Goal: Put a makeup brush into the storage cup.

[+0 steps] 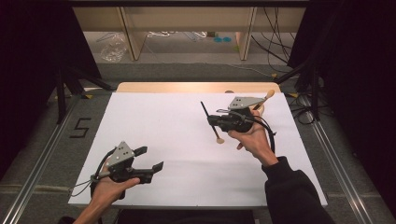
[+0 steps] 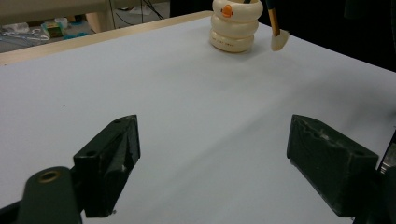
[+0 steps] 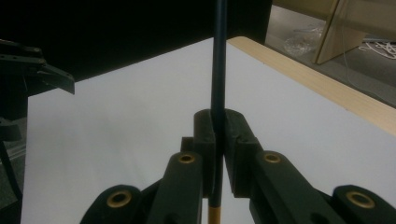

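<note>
My right gripper point(image 1: 215, 120) is over the right half of the white sheet point(image 1: 177, 140), shut on a thin dark stick point(image 1: 210, 120). The stick's cream end point(image 1: 218, 140) points down at the sheet and its dark end slants up and back. In the right gripper view the jaws pinch the dark shaft point(image 3: 218, 70). A cream ringed holder point(image 2: 232, 28) with an orange mark stands at the far right, and the held stick's cream end point(image 2: 279, 41) hangs beside it. A second stick point(image 1: 267, 96) pokes out behind the right hand. My left gripper point(image 1: 150, 158) rests low at the front left, open and empty point(image 2: 217, 154).
The table's wooden far edge point(image 1: 196, 87) shows behind the sheet. Beyond it are wooden shelf legs point(image 1: 130, 37), cables and a plastic bag on the floor. Metal rails point(image 1: 42, 154) run along both sides, and dark curtains stand left and right.
</note>
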A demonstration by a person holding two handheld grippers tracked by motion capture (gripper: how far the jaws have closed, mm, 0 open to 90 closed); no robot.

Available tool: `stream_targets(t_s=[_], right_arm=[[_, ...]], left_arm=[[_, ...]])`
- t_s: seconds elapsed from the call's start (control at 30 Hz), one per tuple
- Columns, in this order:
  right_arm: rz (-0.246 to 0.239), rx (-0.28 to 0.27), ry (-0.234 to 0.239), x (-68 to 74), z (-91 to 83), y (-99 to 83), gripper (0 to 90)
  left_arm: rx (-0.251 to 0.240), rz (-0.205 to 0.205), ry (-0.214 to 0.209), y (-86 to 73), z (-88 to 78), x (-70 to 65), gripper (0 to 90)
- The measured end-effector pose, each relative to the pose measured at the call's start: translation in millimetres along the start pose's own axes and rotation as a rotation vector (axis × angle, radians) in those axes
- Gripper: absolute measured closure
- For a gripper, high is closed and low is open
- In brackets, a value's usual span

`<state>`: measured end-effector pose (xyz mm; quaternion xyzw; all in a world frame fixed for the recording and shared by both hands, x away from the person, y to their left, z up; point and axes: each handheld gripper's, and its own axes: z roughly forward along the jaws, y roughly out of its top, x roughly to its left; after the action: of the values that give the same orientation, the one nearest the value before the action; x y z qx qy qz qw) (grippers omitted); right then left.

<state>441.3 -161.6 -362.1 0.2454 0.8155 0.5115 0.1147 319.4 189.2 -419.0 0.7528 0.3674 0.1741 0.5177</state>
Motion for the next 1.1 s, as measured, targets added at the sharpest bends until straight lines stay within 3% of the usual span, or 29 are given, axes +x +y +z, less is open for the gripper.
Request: stream_targets(t_s=[0.33, 0.8, 0.87, 1.1], right_arm=[[-0.002, -0.034, 0.053, 14.0, 0.3, -2.6, 85.1], [-0.016, -0.107, 0.104, 30.0, 0.2, -2.2, 85.1], [-0.003, -0.090, 0.121, 31.4, -0.5, -2.8, 85.1], [0.012, -0.106, 0.132, 34.1, 1.2, -6.2, 85.1]], left_arm=[[-0.008, -0.021, -0.019, 3.0, 4.7, -0.8, 17.4], [-0.032, -0.015, -0.047, 9.7, 13.2, -5.7, 17.4], [-0.030, -0.014, -0.050, 10.3, 13.9, -6.3, 17.4], [-0.029, -0.008, -0.061, 11.9, 17.9, -9.9, 17.4]])
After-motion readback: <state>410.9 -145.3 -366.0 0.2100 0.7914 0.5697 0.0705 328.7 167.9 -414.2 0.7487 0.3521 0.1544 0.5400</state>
